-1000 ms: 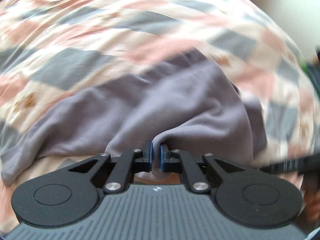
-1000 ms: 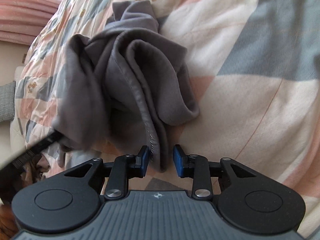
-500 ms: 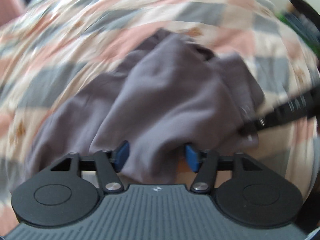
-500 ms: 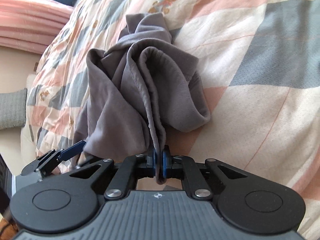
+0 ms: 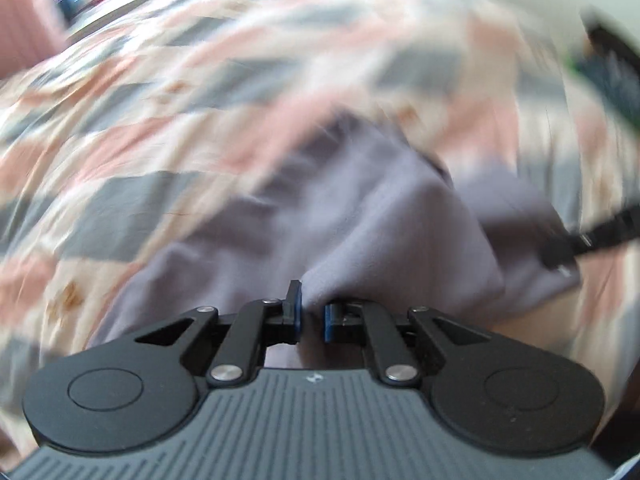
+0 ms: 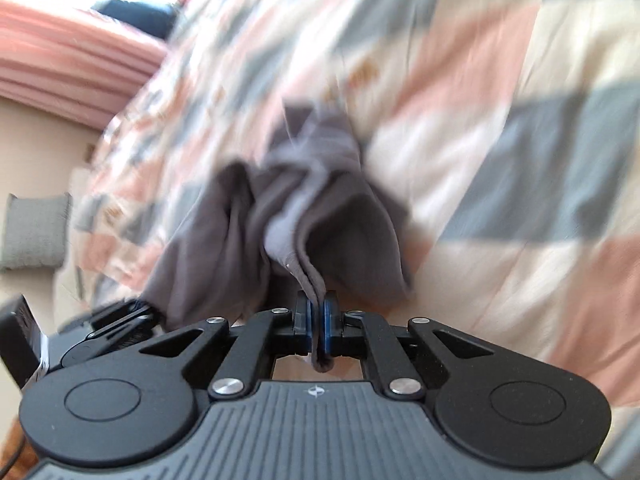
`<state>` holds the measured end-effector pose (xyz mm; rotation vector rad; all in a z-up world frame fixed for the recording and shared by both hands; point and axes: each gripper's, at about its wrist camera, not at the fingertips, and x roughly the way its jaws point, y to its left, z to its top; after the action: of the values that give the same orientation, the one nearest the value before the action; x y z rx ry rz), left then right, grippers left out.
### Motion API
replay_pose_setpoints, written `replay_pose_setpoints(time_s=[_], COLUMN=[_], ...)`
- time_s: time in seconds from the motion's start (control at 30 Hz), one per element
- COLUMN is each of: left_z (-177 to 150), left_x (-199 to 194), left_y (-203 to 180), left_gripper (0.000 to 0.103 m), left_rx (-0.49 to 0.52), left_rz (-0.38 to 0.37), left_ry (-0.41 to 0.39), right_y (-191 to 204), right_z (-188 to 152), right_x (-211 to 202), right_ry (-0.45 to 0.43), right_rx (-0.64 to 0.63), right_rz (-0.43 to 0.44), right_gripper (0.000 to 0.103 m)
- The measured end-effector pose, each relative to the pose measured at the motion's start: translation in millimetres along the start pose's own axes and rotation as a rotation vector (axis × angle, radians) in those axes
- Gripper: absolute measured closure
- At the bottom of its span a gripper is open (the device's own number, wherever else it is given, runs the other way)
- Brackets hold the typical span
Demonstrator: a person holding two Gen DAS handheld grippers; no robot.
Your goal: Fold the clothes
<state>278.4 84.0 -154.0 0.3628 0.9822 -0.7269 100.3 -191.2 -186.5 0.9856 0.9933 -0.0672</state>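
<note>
A grey garment [image 5: 360, 220] lies bunched on a checked bedspread [image 5: 140, 200]. My left gripper [image 5: 313, 314] is shut on a raised fold of it, and the cloth rises out from between the blue pads. In the right wrist view the same garment [image 6: 320, 200] hangs in crumpled folds. My right gripper [image 6: 316, 320] is shut on its stitched hem, which pokes out below the pads. The right gripper's arm [image 5: 596, 236] shows at the cloth's right edge. The left gripper [image 6: 120, 316] appears at the lower left. Both views are motion-blurred.
The pink, grey and cream checked bedspread [image 6: 520, 160] fills most of both views. A pink folded blanket [image 6: 60, 60] and a dark blue item [image 6: 136, 12] lie at the bed's far left. A grey cushion [image 6: 36, 232] sits beyond the bed's edge.
My left gripper opened wide half a second ago and has shut again on a fold. My right gripper shut on the hem and stays shut. Both views have shifted and blurred.
</note>
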Motion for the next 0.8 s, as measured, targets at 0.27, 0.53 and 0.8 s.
replay_pose_setpoints(time_s=[0.27, 0.53, 0.8], left_z=[9, 5, -86], left_x=[-81, -163, -140], left_y=[12, -23, -100], left_gripper=[0.096, 0.096, 0.094], left_rx=[-0.319, -0.607, -0.722], left_rz=[-0.034, -0.131, -0.077], left_ry=[-0.117, -0.282, -0.014], right_y=[-20, -22, -100], right_z=[29, 68, 46], right_x=[-121, -220, -246], right_ry=[-0.138, -0.289, -0.099], right_rx=[0.023, -0.071, -0.070], right_rz=[0.111, 0.220, 0.037], right_gripper=[0.098, 0.098, 0.098])
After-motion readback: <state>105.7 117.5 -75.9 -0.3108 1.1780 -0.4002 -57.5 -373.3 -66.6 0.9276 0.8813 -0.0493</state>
